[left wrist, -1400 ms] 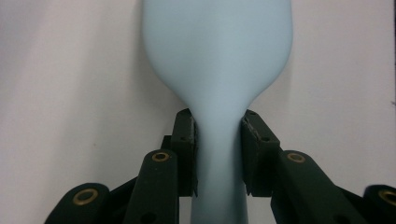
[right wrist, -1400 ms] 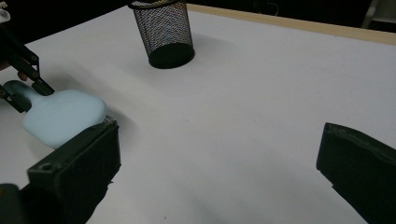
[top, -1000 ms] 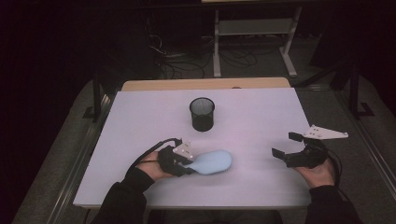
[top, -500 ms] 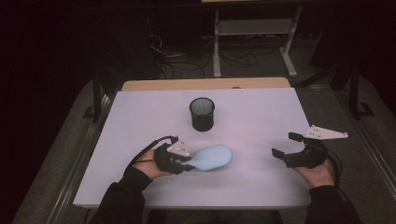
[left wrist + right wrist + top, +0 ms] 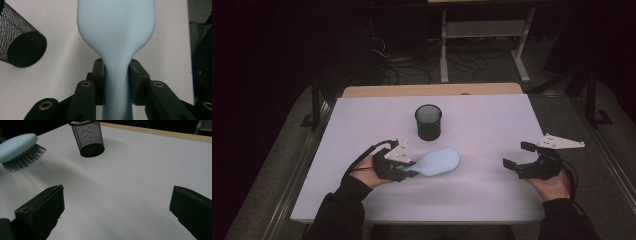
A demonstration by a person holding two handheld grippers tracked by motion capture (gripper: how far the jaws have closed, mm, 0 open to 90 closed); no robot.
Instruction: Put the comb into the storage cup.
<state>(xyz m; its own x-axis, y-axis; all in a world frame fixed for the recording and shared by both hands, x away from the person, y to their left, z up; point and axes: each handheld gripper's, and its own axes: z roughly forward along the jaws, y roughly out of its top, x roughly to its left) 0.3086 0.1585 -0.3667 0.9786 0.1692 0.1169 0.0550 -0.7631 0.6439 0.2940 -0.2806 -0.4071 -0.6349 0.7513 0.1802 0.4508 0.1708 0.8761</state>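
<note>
**Hairbrush gripped at the neck, right gripper wide open**

Where the handle narrows below the head, pale blue hairbrush (image 5: 116, 37) pinched between both black jaws of the left gripper (image 5: 117, 75), pads pressed flat against either side of the neck. Seen from above at the near left of the white table (image 5: 492, 125), smooth back up, head (image 5: 439, 161) pointing right and slightly away, towards the table's middle. From the right gripper view, bristles (image 5: 23, 158) pointing down and clear of the surface, head tilted, a soft shadow beneath. Left gripper (image 5: 412, 167) wrapped by the left hand (image 5: 369, 172), dark sleeve entering from the bottom edge, cable looping behind.

Just beyond the brush head, black mesh pen cup (image 5: 428, 121), upright, open at the top, apart from the brush. Same cup (image 5: 21, 42) at the left of the left gripper view, and (image 5: 87, 137) far across in the right gripper view.

Over at the near right, right gripper (image 5: 519, 156) held low by the right hand (image 5: 554, 182), jaws spread far apart with bare table between them, nothing grasped, grey three-cornered plate on top. Well apart from brush and cup.
</note>
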